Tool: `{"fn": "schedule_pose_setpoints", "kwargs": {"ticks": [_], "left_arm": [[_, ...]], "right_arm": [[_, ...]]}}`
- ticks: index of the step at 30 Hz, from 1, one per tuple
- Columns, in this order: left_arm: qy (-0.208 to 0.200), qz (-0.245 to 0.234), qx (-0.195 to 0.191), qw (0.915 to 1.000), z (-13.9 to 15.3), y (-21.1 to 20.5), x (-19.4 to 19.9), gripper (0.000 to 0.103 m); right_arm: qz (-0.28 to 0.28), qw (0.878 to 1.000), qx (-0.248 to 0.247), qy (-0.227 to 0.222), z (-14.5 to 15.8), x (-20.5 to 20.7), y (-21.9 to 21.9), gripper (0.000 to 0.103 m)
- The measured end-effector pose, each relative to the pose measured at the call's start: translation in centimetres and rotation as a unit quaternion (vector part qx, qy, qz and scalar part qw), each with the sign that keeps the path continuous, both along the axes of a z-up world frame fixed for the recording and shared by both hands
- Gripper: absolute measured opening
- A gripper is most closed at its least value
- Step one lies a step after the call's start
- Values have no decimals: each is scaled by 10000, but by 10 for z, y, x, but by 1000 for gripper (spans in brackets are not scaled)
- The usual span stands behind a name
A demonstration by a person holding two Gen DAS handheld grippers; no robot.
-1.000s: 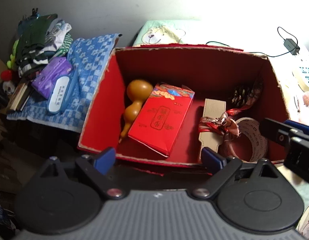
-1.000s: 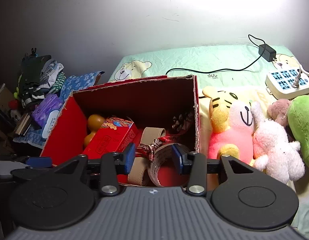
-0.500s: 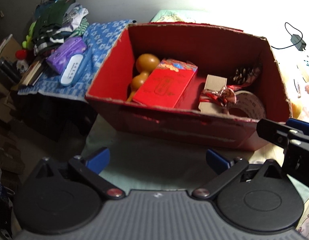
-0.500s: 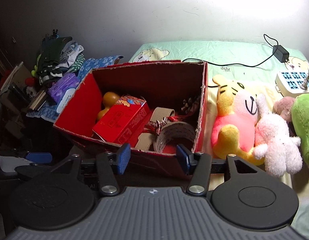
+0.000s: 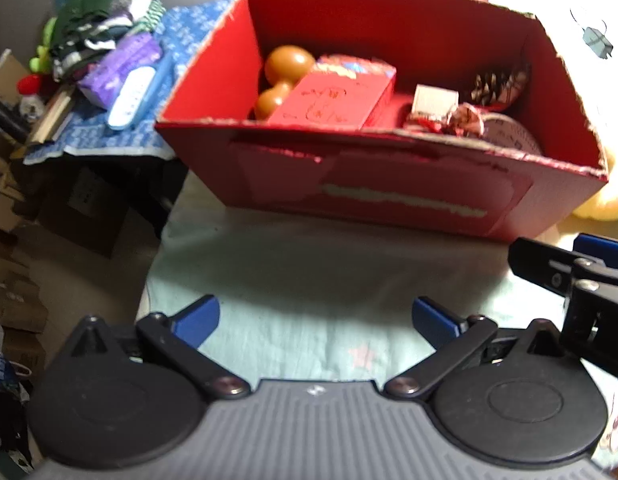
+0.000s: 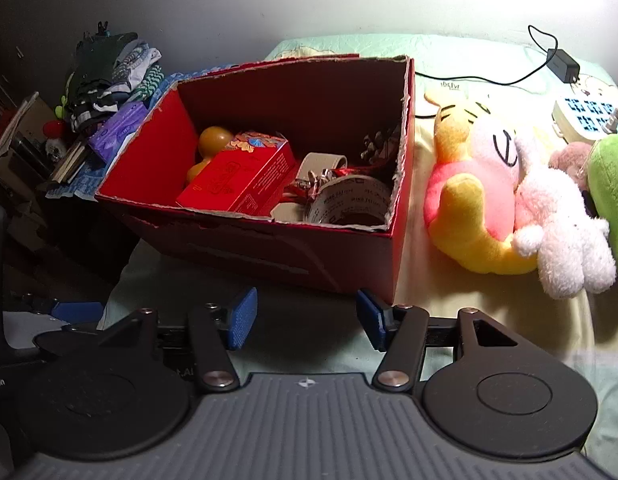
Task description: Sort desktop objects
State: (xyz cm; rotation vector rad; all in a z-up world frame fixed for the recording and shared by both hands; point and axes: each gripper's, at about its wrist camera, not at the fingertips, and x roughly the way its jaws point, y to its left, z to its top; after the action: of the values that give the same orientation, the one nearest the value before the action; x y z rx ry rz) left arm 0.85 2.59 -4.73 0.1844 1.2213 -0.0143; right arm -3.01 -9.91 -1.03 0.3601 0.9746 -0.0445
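Both claws are held empty with jaws spread apart in front of the red cardboard box [image 6: 269, 248], the left claw [image 5: 315, 320] and the right claw [image 6: 307, 316] above the pale green bedsheet [image 5: 309, 264]. Inside the box are seen a brown gourd [image 6: 213, 142], a red gift carton [image 6: 237, 178], a roll of printed tape [image 6: 353, 200], a ribbon bundle [image 5: 461, 118] and a pine cone [image 5: 491, 84]. Plush toys [image 6: 489, 184] are laid just beside the box's right wall.

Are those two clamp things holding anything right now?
No. The left hand-held gripper and right hand-held gripper are both open and empty, short of the red box.
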Motion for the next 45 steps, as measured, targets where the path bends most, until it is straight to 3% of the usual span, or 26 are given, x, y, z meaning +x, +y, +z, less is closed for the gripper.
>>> {"fn": "schedule_pose_setpoints", "kwargs": {"ticks": [9, 22, 27, 38, 45], "left_arm": [[240, -609, -147, 9977, -6, 30, 15, 103], [-115, -1376, -262, 9901, 24, 67, 32, 103], [-327, -1512, -319, 9874, 43, 75, 38, 103], [-626, -1685, -830, 9802, 71, 68, 63, 103], [-616, -1414, -692, 9856, 70, 51, 82, 103]], "right_arm": [[-409, 9984, 134, 367, -6, 15, 33, 59], [-901, 9958, -37, 170, 19, 26, 74, 60], [-1052, 9944, -99, 26, 38, 28, 82, 60], [-1273, 9907, -368, -314, 70, 44, 74, 64], [-1072, 9913, -634, -418, 72, 65, 61, 67]]}}
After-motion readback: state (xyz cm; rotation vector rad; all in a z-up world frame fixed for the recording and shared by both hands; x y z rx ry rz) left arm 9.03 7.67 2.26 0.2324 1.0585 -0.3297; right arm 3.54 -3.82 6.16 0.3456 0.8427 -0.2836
